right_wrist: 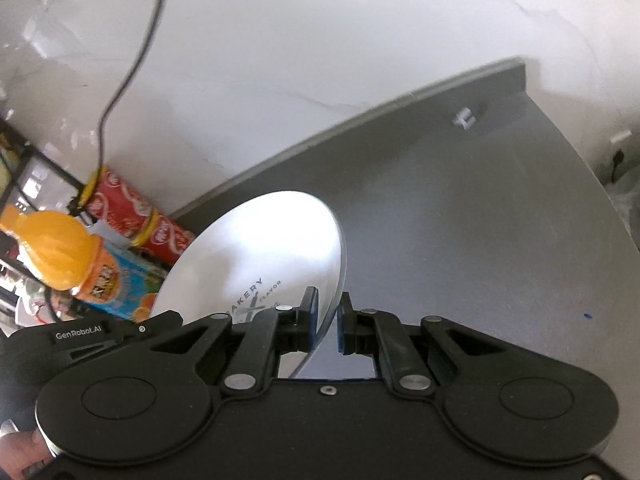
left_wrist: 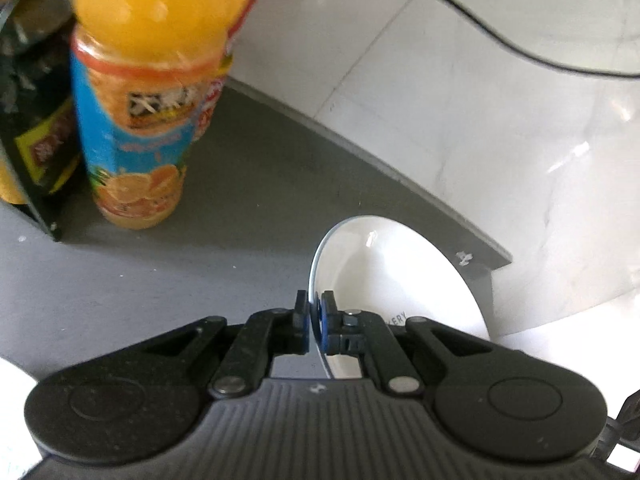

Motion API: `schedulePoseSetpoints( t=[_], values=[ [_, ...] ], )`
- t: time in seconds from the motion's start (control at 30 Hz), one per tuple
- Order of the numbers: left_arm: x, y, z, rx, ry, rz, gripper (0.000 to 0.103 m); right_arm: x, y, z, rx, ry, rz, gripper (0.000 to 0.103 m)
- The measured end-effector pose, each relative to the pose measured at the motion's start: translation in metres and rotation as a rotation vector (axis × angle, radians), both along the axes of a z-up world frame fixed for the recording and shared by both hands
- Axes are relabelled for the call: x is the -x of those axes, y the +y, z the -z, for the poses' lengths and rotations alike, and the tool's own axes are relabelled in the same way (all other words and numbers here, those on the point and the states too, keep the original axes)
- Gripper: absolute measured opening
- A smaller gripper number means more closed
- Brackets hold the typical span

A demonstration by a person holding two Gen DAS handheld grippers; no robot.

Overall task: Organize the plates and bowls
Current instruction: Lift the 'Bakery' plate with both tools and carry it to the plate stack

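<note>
A: What are the grippers doing?
B: The left gripper (left_wrist: pixel 315 316) and right gripper (right_wrist: pixel 328 316) are each pinching the white plate's (right_wrist: pixel 264 248) rim, holding it above the grey counter (right_wrist: pixel 460 220).

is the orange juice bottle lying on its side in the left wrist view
No, the orange juice bottle stands upright on the grey table, next to a dark packet.
</note>
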State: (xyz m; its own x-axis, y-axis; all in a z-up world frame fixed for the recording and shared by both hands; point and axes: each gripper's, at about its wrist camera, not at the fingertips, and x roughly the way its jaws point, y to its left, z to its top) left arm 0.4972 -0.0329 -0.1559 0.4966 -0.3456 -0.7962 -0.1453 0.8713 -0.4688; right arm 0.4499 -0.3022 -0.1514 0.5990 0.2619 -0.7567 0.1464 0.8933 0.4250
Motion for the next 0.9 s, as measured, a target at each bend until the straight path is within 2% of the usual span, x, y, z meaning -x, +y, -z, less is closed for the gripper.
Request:
schedulePoseSetpoints(
  t=[0.33, 0.53, 0.9],
  values=[
    [0.032, 0.026, -0.043, 0.007, -0.045, -0.056, 0.004, 0.019, 0.025, -0.036, -0.033, -0.061, -0.067, 0.009],
    [0.062, 0.053, -0.066, 0.016, -0.085, -0.081, 0.004, 0.038, 0.051, -0.046, -0.019, -0.096, -0.136, 0.009],
    [0.12, 0.113, -0.078, 0.019, -0.108, -0.183, 0.003, 0.061, 0.115, -0.05, -0.013, -0.128, -0.308, 0.01]
  ],
)
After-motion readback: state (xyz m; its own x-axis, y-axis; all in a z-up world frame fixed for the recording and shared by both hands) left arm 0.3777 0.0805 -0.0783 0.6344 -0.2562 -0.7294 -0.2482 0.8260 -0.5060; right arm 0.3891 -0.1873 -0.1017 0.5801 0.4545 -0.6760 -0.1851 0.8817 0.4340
